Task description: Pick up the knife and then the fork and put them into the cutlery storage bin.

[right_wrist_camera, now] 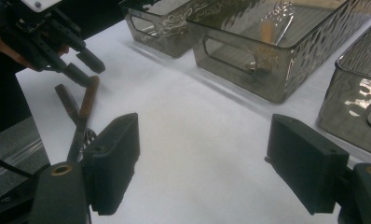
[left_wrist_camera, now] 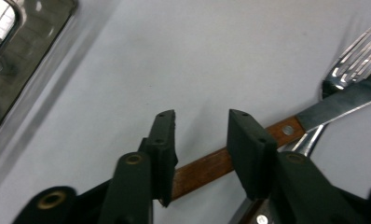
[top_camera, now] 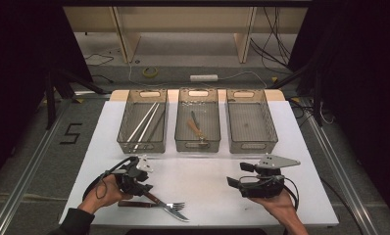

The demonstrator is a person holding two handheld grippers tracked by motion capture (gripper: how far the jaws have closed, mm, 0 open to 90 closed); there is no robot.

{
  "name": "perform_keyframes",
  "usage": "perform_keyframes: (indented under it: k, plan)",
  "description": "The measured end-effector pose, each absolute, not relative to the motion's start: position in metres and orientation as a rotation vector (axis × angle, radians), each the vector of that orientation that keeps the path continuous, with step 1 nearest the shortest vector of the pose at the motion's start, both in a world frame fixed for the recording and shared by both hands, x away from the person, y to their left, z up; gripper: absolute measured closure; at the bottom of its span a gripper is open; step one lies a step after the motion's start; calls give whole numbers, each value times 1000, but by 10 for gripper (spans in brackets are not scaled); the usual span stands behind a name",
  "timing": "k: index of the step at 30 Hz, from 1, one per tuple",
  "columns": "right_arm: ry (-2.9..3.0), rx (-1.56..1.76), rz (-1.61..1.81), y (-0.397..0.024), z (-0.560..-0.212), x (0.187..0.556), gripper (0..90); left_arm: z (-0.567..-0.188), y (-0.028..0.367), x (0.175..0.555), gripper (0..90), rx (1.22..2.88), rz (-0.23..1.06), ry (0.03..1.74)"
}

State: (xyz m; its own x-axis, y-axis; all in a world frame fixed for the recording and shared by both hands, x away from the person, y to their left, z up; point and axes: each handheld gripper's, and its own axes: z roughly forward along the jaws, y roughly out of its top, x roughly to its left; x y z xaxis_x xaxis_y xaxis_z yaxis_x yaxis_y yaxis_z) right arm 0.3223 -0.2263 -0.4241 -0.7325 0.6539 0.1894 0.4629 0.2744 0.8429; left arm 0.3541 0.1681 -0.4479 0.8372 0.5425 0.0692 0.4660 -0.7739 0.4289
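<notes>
A knife with a brown wooden handle (top_camera: 152, 197) and a fork (top_camera: 176, 205) lie crossed on the white mat near the front edge. My left gripper (top_camera: 144, 188) hovers low over the knife handle's end. In the left gripper view its jaws (left_wrist_camera: 202, 135) stand partly closed, a gap between the pads. The knife handle (left_wrist_camera: 202, 170) runs under them from one jaw to the other, and neither pad presses on it. The fork's tines (left_wrist_camera: 356, 56) lie beyond. My right gripper (top_camera: 237, 175) rests at the front right, jaws (right_wrist_camera: 202, 163) wide and empty.
Three clear bins stand in a row at the back. The left bin (top_camera: 142, 147) holds chopsticks (top_camera: 144, 122), the middle bin (top_camera: 198, 146) a wooden-handled utensil (top_camera: 195, 129), and the right bin (top_camera: 252, 147) shows nothing inside. White mat (top_camera: 203, 171) stretches between the grippers.
</notes>
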Motion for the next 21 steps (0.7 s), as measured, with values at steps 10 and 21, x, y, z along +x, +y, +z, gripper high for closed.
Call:
perform_keyframes:
  k: [10, 21]
  plan:
    - [2350, 1038, 1444, -225, -424, 322, 263, -461, 172, 359, 858, 2698, 221, 792]
    - [2353, 1030, 1437, -225, -423, 321, 264, -465, 183, 348, 882, 2704, 159, 880]
